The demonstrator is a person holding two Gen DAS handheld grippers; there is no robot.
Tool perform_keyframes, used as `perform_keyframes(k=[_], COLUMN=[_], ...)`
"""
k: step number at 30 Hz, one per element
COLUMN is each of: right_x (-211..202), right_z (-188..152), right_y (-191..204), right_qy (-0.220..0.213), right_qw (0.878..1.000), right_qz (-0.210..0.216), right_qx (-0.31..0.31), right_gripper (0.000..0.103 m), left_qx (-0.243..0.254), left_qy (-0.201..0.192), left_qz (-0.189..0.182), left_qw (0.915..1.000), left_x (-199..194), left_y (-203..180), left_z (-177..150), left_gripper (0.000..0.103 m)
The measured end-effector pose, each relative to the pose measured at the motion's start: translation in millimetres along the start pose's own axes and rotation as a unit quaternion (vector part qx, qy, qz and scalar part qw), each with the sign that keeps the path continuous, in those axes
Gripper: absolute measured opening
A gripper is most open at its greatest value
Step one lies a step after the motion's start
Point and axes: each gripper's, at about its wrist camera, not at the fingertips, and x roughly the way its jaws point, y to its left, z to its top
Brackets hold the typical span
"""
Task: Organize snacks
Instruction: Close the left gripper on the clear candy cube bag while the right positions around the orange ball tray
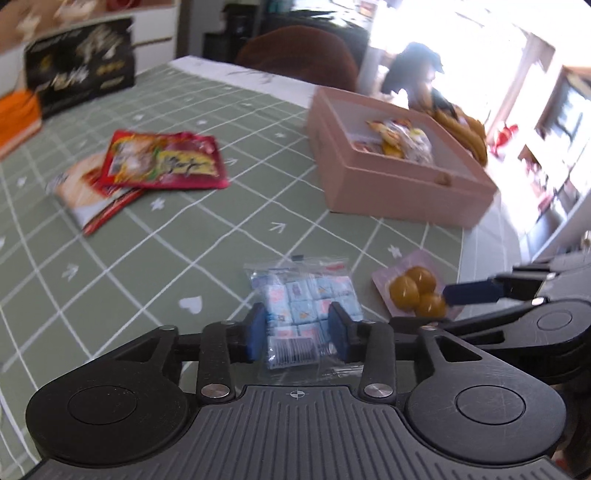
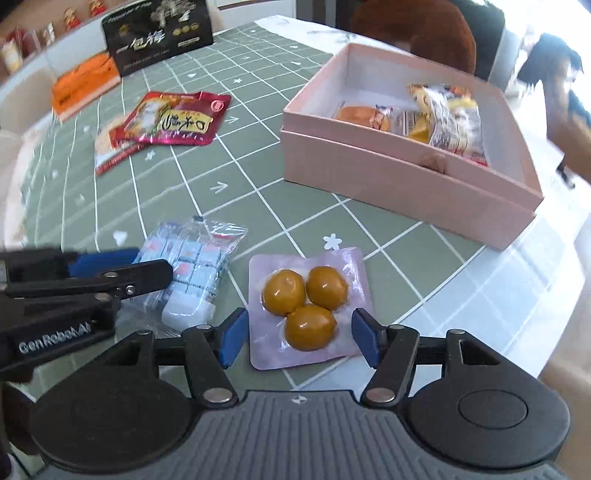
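- Clear plastic wraps the candy bag (image 1: 303,314), full of pale blue wrapped cubes; it lies flat on the counter (image 1: 166,229) with its long axis running away from the left claw (image 1: 298,330), barcode end nearest the camera and sealed end pointing to 12 o'clock.
- Left claw straddles the near end of that bag, its blue pads on either side of it and close against it; whether they actually press the plastic I cannot tell.
- Just beside the bag at 3 o'clock lies a pink vacuum pack (image 2: 308,308) holding three amber-brown balls, flat, its long axis pointing away from the right claw (image 2: 299,341).
- Right claw is spread wide, one pad beside each side edge of the pack, apart from it.
- At 1 o'clock of both packs, well apart, stands a pink box (image 2: 406,177) with its top open; wrapped snacks lie inside against its far right wall.
- At 11 o'clock two red pouches (image 2: 173,118) overlap on the green checked cloth; behind them stand a black carton (image 2: 159,35) and an orange packet (image 2: 83,86).
- Only the right wrist view shows the box's interior clearly; the left wrist view is blurred there but shows the right claw's blue pad (image 1: 469,291) touching the pack's edge.
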Motion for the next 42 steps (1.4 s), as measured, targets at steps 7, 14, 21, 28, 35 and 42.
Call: perform_keyframes(k=[7,14,21,28,35,42], right_x=[-1.5,-0.2,0.4,-0.4,1.8,1.6], right_z=[-4.2,-6.8,-6.6,-11.6,-11.4,-19.3], right_y=[-6.1,-17.5,-19.3,-20.8,-25.6,-35.0], right_qy=[-0.005,0.001,0.007,-0.005,-0.004,-0.021], right_qw=[1.0,0.999,0.999,0.999,1.0,1.0], right_qz=[-0.011,-0.021,-0.024,-0.025,-0.007,0.002], right_qx=[0.016,0.046,0.045,0.046,0.016,-0.002], right_gripper=[0.065,0.083,0.085,0.088,0.096,0.1], left_qx=[0.046,0.098,0.109,0.095,0.054,0.003], left_qy=[0.007,0.004,0.005,-0.001,0.004,-0.006], left_qz=[0.007,0.024,0.035,0.049,0.022,0.022], left_qw=[0.9989,0.9949,0.9934,0.9943,0.9983,0.9997], left_x=[2.4,-3.8,-3.0,-2.3,-1.2,-1.5], left_y=[-10.2,-27.7,-26.9,-23.8,-16.3,-8.5], left_z=[8.6,7.9,0.0,0.4,0.3,-4.8], left_gripper=[0.04,0.035,0.039,0.045,0.044,0.051])
